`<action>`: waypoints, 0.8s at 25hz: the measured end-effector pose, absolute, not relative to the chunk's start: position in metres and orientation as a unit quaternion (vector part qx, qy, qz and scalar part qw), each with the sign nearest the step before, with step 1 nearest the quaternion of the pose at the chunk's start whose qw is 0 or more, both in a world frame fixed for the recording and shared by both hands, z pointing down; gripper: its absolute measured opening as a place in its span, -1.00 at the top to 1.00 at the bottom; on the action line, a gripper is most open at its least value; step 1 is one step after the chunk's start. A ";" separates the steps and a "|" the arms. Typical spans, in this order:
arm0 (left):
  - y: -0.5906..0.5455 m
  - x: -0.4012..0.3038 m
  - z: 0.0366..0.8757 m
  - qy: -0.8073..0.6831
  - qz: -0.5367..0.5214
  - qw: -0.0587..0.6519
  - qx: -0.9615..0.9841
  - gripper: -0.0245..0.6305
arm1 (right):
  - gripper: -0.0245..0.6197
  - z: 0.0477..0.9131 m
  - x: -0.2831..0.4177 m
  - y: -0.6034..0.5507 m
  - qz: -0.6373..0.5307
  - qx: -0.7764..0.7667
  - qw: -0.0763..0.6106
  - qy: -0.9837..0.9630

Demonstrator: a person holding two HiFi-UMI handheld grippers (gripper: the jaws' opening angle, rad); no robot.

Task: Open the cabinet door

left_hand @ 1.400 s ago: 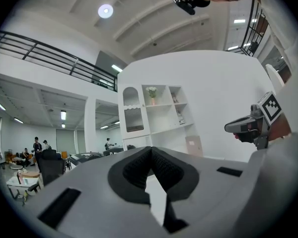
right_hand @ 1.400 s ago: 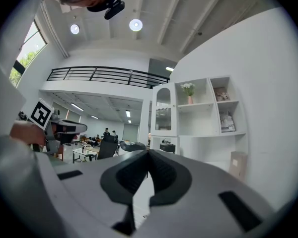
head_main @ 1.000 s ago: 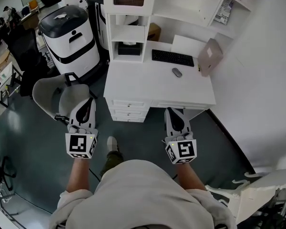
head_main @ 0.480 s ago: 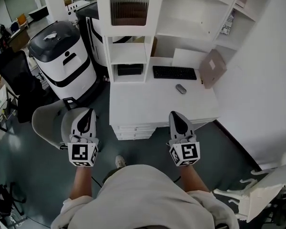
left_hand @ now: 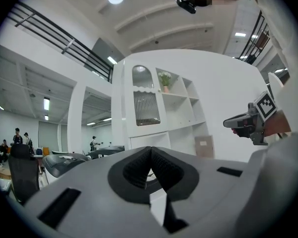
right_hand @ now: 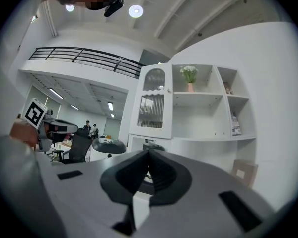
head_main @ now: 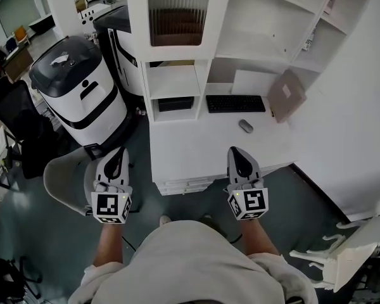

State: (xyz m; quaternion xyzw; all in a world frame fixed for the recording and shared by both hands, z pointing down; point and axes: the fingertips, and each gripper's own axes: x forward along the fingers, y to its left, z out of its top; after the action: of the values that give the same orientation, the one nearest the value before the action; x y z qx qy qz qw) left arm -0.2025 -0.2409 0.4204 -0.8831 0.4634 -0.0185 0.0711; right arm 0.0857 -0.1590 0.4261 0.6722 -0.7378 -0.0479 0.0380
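The cabinet door, a white frame round a ribbed glass pane, is closed at the top left of the white shelf unit above the desk. It also shows in the left gripper view as the door and in the right gripper view as the door. My left gripper hovers level over the grey chair, left of the desk, shut and empty. My right gripper is over the desk's front edge, shut and empty too. Both are well short of the door. The pads meet in both close views, left and right.
The white desk carries a black keyboard, a mouse and a leaning brown board. Drawers sit under its front. A grey chair and a white-and-black machine stand at the left.
The person has walked towards the desk, and both grippers have moved forward with them. The right gripper now reaches over the desk's front edge. Both jaws stayed shut.
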 end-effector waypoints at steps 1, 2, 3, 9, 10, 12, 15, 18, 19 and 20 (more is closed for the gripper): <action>-0.245 -0.200 0.421 0.464 -0.019 0.071 -0.883 0.93 | 0.91 0.428 0.087 -0.165 -0.046 0.670 0.039 -0.740; -0.249 -0.198 0.420 0.466 -0.019 0.071 -0.882 0.93 | 0.91 0.429 0.088 -0.171 -0.044 0.667 0.039 -0.742; -0.253 -0.196 0.419 0.469 -0.019 0.072 -0.880 0.93 | 0.91 0.430 0.089 -0.177 -0.042 0.664 0.039 -0.746; -0.262 -0.175 0.404 0.482 -0.008 0.077 -0.873 0.93 | 0.91 0.430 0.103 -0.196 -0.037 0.639 0.040 -0.767; -0.263 -0.171 0.401 0.480 -0.005 0.072 -0.874 0.92 | 0.91 0.429 0.106 -0.198 -0.036 0.636 0.040 -0.770; -0.265 -0.161 0.400 0.471 -0.003 0.059 -0.880 0.56 | 0.91 0.426 0.114 -0.203 -0.037 0.634 0.037 -0.772; -0.267 -0.151 0.404 0.470 -0.010 0.051 -0.881 0.40 | 0.91 0.429 0.127 -0.208 -0.035 0.634 0.033 -0.772; -0.268 -0.150 0.407 0.474 -0.018 0.047 -0.879 0.10 | 0.91 0.432 0.133 -0.209 -0.031 0.633 0.032 -0.773; -0.269 -0.149 0.407 0.475 -0.023 0.049 -0.878 0.02 | 0.91 0.432 0.135 -0.210 -0.031 0.633 0.032 -0.773; -0.270 -0.147 0.407 0.476 -0.027 0.053 -0.877 -0.06 | 0.91 0.432 0.138 -0.211 -0.031 0.633 0.031 -0.773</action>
State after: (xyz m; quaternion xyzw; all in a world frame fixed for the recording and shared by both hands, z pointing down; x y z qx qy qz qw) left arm -0.1473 -0.2698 0.4071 -0.8774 0.4761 -0.0266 0.0525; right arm 0.1377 -0.2108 0.4318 0.6331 -0.7729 -0.0307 0.0312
